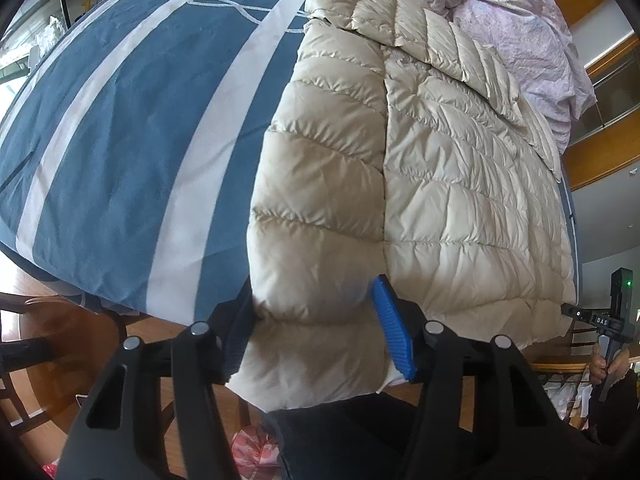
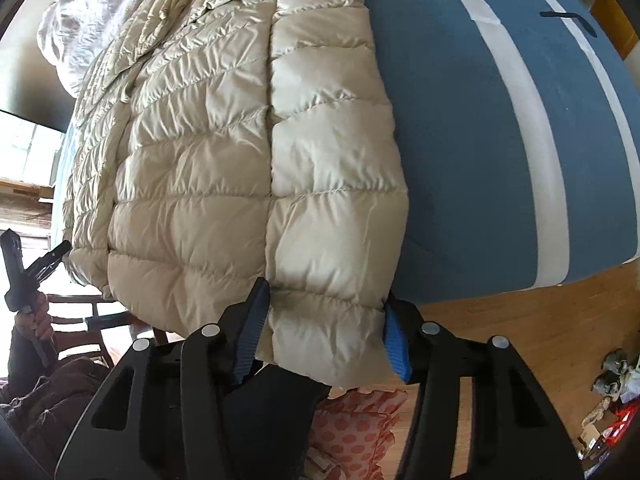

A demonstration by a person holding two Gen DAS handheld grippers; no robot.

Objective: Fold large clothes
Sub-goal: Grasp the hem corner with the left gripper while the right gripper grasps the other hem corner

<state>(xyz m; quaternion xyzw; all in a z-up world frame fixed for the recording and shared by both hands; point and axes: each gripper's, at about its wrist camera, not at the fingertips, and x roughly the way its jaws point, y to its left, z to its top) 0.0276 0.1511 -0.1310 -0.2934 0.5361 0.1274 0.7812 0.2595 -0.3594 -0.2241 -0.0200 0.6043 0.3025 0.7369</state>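
Jacket [image 1: 420,168], a cream quilted puffer, lies spread on a bed, its hem hanging over the near edge toward both cameras. Under it the blue bedcover [image 1: 132,120] with broad white stripes covers the mattress, and a crumpled pale pink quilt [image 1: 532,40] is bunched at the far side, touching the jacket's upper end. A wooden floor [image 2: 500,320] shows below the bed edge, with a pink dotted cushion [image 2: 352,428] lying on it close to the person.

Both tools point steeply down at the bed edge from the near side. The left gripper [image 1: 316,328] straddles the hem corner on its own side: the padded fabric fills the gap, the blue pad [image 1: 394,328] presses into the bulge on one side, and the black finger on the other side digs into it too, so it is pinching the jacket. The right gripper [image 2: 324,336] does the same at the opposite hem corner, its two blue pads [image 2: 250,332] pushed against the puffy edge, gripping the jacket.

In the left camera's view a hand [image 1: 604,364] holds the right tool's handle at the far right, off the bed, near the jacket's corner.
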